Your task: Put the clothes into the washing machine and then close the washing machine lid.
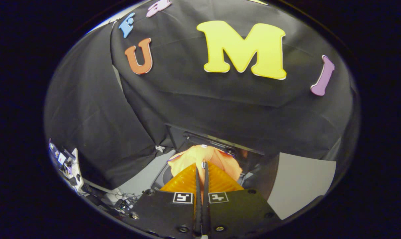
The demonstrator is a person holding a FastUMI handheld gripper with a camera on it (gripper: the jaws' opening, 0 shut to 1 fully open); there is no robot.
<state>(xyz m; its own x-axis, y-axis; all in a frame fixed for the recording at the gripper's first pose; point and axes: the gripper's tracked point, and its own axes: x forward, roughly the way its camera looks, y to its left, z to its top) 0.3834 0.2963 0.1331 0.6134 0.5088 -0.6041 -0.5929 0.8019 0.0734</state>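
Against the booth's black cloth, tongs point(201, 166) clench orange clothes point(205, 158) above the open washing machine point(217, 139).

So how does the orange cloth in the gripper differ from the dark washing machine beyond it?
The orange garment is bright, soft and bunched; the dark washing machine is rigid and straight-edged. The garment hangs pinched between the fingers of the gripper, which are closed on it; the machine sits just beyond them. The garment looks small enough to be carried; the machine is a fixed appliance. They overlap in the gripper view, so whether they touch is unclear.
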